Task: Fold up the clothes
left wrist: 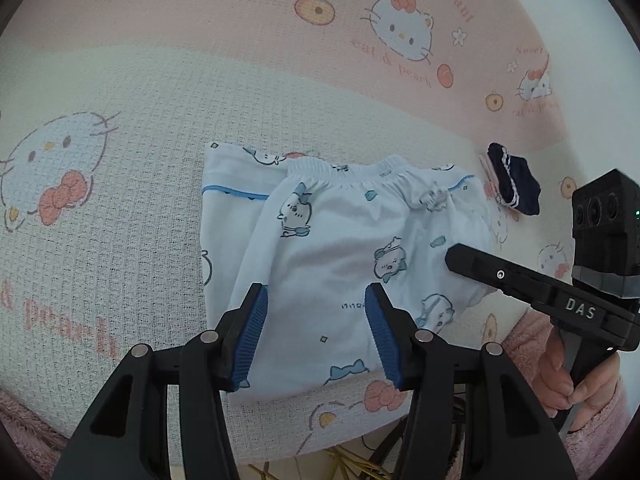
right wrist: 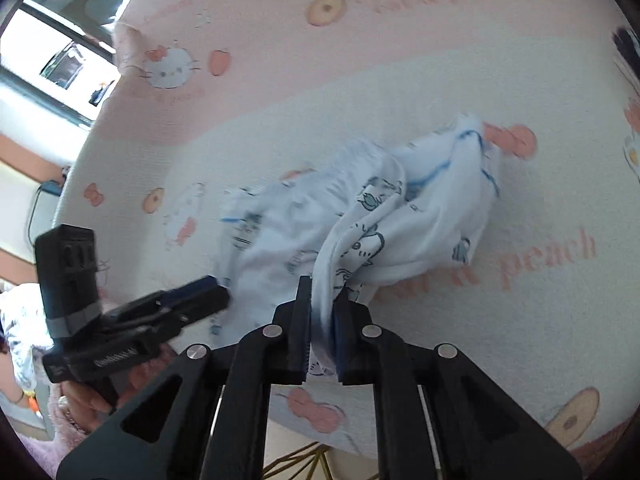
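R gripper [right wrist: 322, 312] fingers clamp fold of white printed pants [left wrist: 340, 248] nr bench [left wrist: 120, 200] front edge. L gripper [left wrist: 316, 320] fingers wide, over pants. Cover reads "cat & peach"; R gripper marked "DAS".

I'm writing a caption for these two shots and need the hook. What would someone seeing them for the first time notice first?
First, the white pyjama clothes printed with blue cartoon animals, lying mid-table on the pink-and-cream cat-and-peach tablecloth. Next, the right gripper shut on a bunched fold of that cloth at its near edge, while the left gripper stands open over it. A small dark navy garment sits apart at the right.
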A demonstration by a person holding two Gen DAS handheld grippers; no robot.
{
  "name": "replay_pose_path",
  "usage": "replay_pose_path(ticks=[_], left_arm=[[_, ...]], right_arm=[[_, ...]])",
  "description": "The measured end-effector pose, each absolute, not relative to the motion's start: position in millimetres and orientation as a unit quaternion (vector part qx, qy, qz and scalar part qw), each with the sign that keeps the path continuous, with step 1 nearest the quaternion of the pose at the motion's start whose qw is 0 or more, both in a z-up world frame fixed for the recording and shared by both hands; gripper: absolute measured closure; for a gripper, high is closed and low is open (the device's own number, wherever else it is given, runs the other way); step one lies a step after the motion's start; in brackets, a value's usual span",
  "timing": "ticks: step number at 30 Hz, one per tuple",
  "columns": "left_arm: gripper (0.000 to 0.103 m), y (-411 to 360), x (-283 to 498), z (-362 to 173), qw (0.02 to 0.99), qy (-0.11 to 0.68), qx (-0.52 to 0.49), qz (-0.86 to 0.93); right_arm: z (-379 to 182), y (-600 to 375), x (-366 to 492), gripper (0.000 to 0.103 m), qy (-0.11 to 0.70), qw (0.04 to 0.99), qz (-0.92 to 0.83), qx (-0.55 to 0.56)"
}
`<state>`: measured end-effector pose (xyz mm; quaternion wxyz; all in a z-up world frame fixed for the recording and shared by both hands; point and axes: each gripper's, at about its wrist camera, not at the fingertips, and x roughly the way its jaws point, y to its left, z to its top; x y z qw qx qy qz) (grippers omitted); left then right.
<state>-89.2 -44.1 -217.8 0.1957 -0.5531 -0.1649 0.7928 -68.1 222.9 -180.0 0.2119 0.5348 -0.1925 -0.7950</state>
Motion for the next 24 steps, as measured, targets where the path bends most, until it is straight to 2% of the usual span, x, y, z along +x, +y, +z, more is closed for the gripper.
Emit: replay_pose_path(ticks=[3, 7, 14, 18, 20, 21, 24], left_arm=[[0.05, -63.2, -90.8, -216.4, 0.199, -0.221, -0.544, 0.785], [0.05, -84.2, -92.7, -219.2, 0.228, -0.305, -0.531, 0.757], [0.05, -48.3, -95.4, -235.8, 0.247, -0.22, -0.569, 0.753], [0.049, -38.3, -96.2, -243.1, 0.236, -0.205, -0.57, 0.76], [0.062, -35.0, -95.1, -243.4, 0.236, -0.2, -0.565, 0.765], [0.075, -34.4, -93.0, -240.2, 0.24, -0.197, -0.559, 0.769], [0.08, -38.8, -90.8, -226.9, 0.239, -0.2, -0.535, 0.785]], right_arm=[[-177.0, 180.4, -80.1, 0.095, -0.139, 0.256, -0.791, 0.538], [-210.1, 154.3, -82.3, 0.095, -0.117, 0.278, -0.765, 0.569], [-226.3, 146.1, -71.8, 0.09, -0.113, 0.294, -0.76, 0.569], [-224.0, 147.2, -67.4, 0.09, -0.093, 0.291, -0.763, 0.569], [-221.0, 148.1, -63.8, 0.089, -0.087, 0.287, -0.765, 0.57], [-218.8, 149.9, -61.7, 0.088, -0.087, 0.286, -0.764, 0.573], [-207.9, 160.1, -53.1, 0.082, -0.097, 0.292, -0.758, 0.575]])
